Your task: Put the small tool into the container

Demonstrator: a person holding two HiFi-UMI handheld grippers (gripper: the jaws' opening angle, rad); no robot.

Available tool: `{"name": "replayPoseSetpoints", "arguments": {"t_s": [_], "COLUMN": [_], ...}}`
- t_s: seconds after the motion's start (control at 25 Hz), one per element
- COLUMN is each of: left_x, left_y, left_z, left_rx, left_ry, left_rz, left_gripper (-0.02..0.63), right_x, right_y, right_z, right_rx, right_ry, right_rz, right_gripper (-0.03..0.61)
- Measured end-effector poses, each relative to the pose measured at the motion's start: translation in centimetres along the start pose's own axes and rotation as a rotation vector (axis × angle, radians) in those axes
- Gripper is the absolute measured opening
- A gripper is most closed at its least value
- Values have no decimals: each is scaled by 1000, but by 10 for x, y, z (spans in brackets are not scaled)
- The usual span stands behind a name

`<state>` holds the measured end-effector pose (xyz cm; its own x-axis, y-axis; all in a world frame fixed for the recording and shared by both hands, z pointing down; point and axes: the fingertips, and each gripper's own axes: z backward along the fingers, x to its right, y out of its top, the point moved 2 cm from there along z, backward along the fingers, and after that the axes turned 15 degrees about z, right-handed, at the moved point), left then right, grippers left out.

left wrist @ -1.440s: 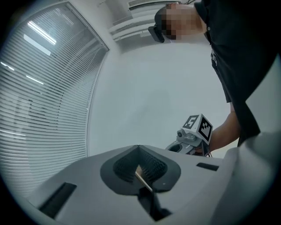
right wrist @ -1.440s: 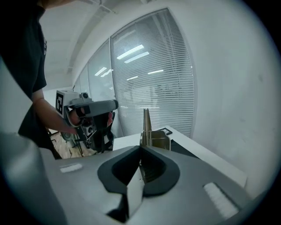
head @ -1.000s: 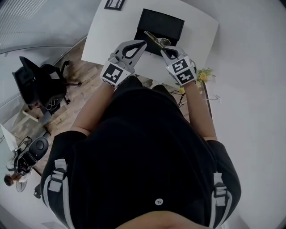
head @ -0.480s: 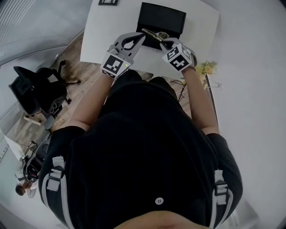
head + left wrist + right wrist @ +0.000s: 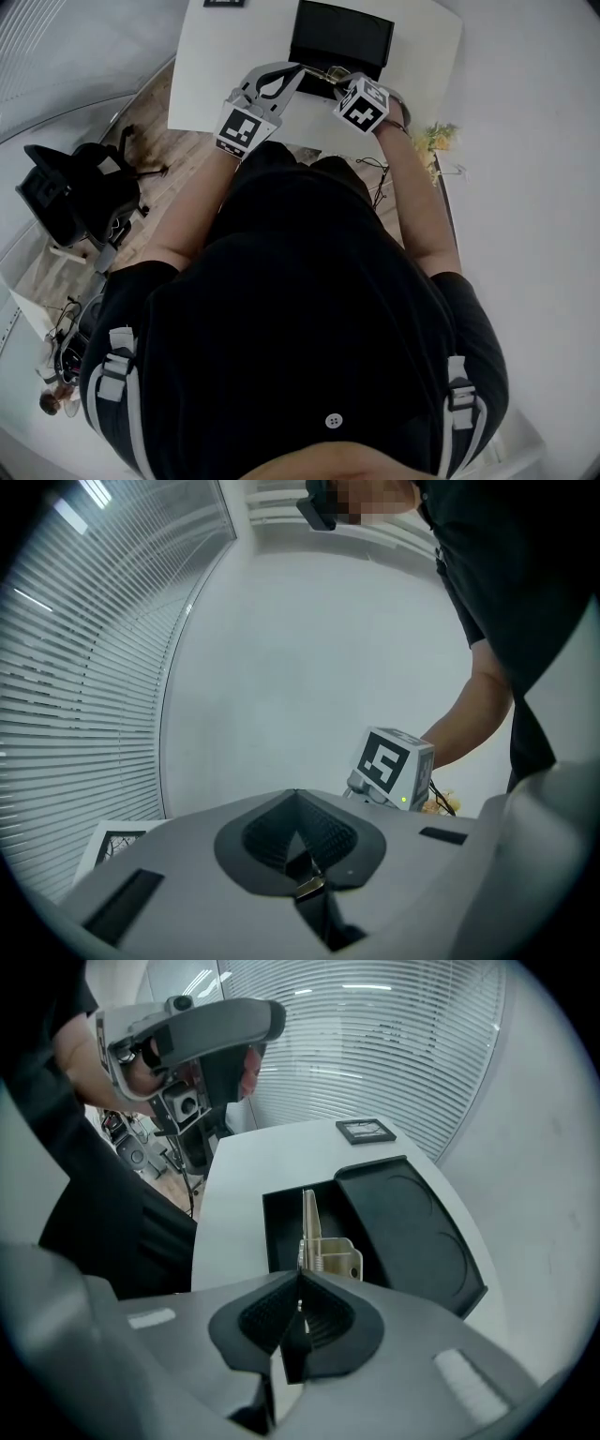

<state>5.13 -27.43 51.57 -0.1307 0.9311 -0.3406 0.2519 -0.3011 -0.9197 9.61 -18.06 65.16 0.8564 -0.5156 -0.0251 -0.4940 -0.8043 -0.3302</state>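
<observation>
Two claws on the small tool at the container.
The left gripper (image 5: pixel 297 68) was clenched on one end of the small tool (image 5: pixel 322 71). The right gripper (image 5: pixel 338 82) grasped the other end, over the near part of the black container (image 5: pixel 342 33) on the white table (image 5: pixel 220 66).

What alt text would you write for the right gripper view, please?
The right gripper, jaws shut on a small brass-coloured tool, holds it out toward an open black container on a white table. A black lid lies alongside the container; a small frame sits beyond.
</observation>
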Motion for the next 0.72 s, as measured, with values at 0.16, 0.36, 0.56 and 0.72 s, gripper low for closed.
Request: {"name": "replayPoseSetpoints", "arguments": {"t_s": [0.16, 0.36, 0.56, 0.72], "left_x": [-3, -6, -10, -10], "left_y": [2, 7, 6, 6], "left_z": [-2, -3, 0, -2], "left_rx": [6, 16, 10, 11], "left_ry": [0, 7, 15, 20], "left_rz": [0, 30, 29, 26], "left_gripper": [8, 8, 8, 8], "right_x": [-1, -3, -2, 3], "right_y": [-3, -6, -6, -7], "right_z": [-13, -23, -34, -35], "right_rx": [-43, -79, -96, -87], "right_ry": [19, 48, 54, 27], "right_rz": [31, 63, 85, 98], "right_gripper": [20, 21, 25, 34]}}
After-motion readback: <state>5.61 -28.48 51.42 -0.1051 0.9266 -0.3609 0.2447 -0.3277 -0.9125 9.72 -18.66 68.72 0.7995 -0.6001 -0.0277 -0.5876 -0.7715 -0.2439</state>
